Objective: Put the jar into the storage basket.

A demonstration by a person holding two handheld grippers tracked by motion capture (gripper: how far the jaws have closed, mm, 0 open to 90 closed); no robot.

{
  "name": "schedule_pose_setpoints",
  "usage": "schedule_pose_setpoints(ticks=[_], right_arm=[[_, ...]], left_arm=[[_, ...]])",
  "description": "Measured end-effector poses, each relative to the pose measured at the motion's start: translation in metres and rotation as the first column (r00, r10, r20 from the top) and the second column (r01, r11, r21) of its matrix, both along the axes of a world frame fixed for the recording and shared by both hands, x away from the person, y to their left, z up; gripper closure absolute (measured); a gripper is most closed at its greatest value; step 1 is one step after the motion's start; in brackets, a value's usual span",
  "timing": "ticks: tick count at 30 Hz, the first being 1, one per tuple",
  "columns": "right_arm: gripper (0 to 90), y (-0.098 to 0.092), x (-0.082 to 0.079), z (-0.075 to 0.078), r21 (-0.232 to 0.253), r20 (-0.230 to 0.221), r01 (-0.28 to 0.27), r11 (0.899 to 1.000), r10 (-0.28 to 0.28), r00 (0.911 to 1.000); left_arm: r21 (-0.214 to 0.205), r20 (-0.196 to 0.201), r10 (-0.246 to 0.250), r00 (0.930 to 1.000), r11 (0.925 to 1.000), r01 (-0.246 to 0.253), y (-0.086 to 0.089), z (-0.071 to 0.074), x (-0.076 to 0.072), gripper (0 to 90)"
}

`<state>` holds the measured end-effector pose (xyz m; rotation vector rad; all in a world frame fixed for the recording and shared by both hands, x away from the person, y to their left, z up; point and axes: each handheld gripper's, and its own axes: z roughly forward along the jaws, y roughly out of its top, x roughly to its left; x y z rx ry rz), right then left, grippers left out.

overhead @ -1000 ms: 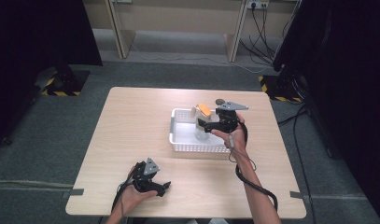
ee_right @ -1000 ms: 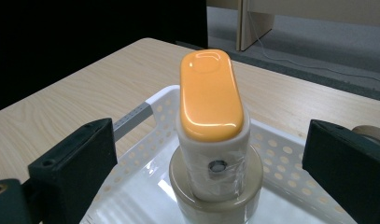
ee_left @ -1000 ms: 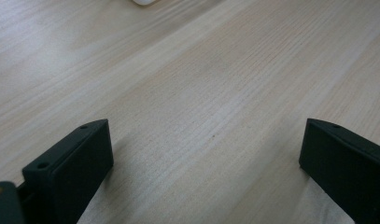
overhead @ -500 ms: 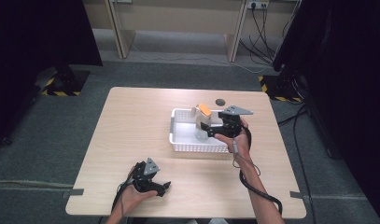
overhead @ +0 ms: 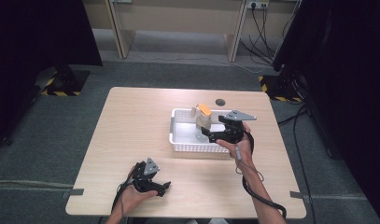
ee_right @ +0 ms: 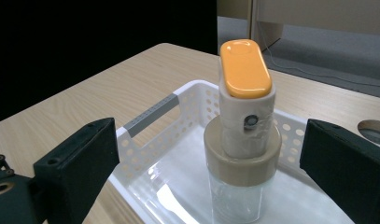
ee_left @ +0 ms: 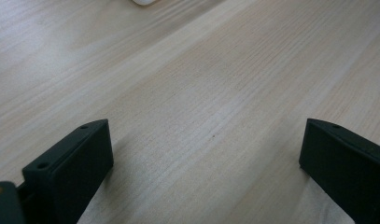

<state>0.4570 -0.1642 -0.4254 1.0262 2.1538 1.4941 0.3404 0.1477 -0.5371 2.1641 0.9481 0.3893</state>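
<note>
My right gripper [overhead: 207, 135] has its jaws spread around the bottle [ee_right: 242, 140] standing upright in the basket [overhead: 178, 140], so closing off-center could tip it; the left gripper [overhead: 162, 186] sits spread on the desk [overhead: 131, 121].

A lab or test room is shown. A plain wooden table [overhead: 131, 135] is set on grey carpet [overhead: 47, 140]. Black curtains [overhead: 33, 42] are hung to either side of the table, and beyond it cables [overhead: 267, 28] are run from wall sockets [overhead: 256, 4]. Hazard-striped stand bases [overhead: 61, 84] are placed near its far corners.
</note>
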Motion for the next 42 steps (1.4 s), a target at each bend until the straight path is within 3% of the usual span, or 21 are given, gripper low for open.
schedule_pose_setpoints(ticks=[11, 21, 42], right_arm=[[5.2, -0.004, -0.016, 0.000, 0.023, 0.015, -0.019, 1.000, 0.019, 0.9997], [5.6, -0.008, -0.042, -0.007, 0.042, 0.024, -0.043, 0.998, 0.042, 0.9988], [5.7, -0.012, -0.067, -0.024, 0.022, 0.021, -0.068, 0.997, 0.067, 0.9975]], left_arm=[[0.000, 0.000, 0.000, 1.0000, 1.0000, 0.000, 0.000, 0.000, 0.000, 1.9], [0.000, 0.000, 0.000, 1.0000, 1.0000, 0.000, 0.000, 0.000, 0.000, 1.9], [0.000, 0.000, 0.000, 1.0000, 1.0000, 0.000, 0.000, 0.000, 0.000, 1.9]])
